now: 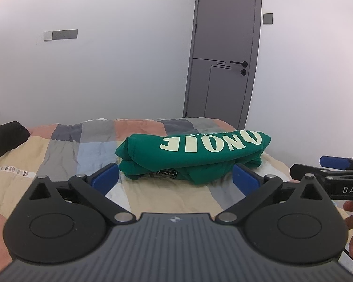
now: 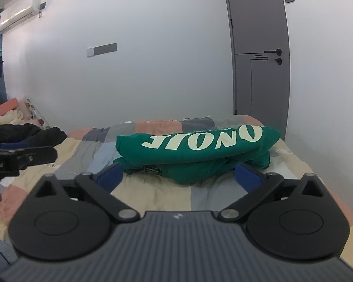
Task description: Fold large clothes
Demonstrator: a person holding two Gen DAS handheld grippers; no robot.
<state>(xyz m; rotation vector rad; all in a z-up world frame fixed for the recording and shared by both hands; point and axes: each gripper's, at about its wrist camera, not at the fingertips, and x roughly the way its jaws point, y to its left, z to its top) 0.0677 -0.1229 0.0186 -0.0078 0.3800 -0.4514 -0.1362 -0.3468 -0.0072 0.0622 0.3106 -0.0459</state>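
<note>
A green sweatshirt with pale lettering lies folded in a thick bundle on the patchwork bedspread; it also shows in the right wrist view. My left gripper is open and empty, its blue fingertips just short of the bundle's near edge. My right gripper is open and empty too, at the bundle's near edge. The right gripper shows at the right edge of the left wrist view, and the left gripper at the left edge of the right wrist view.
A dark garment lies at the bed's left side, with a heap of soft things behind it. A grey door stands in the white wall beyond the bed. The bed's right edge is near the bundle.
</note>
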